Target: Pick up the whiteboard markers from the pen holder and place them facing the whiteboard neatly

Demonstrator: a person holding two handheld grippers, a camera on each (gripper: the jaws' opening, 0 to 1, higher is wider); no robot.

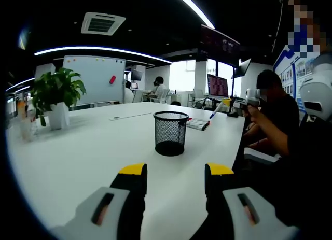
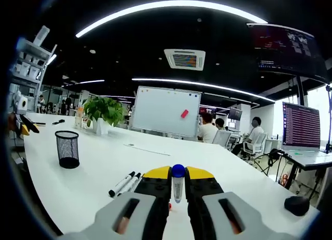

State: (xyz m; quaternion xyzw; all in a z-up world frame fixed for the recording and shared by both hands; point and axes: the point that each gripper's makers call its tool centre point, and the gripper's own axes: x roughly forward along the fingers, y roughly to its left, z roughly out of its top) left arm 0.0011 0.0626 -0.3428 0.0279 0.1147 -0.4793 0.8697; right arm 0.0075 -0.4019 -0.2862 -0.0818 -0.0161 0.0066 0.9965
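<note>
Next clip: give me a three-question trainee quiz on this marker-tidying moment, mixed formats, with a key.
1. True or false: the right gripper is shut on a blue-capped marker.
2. Multiple choice: what lies on the table just left of the right gripper's fingers? A) a stapler B) two markers C) a mug
3. Fill in: the left gripper is open and points toward the black mesh ____.

Key: 1 true; 2 B; 3 pen holder.
</note>
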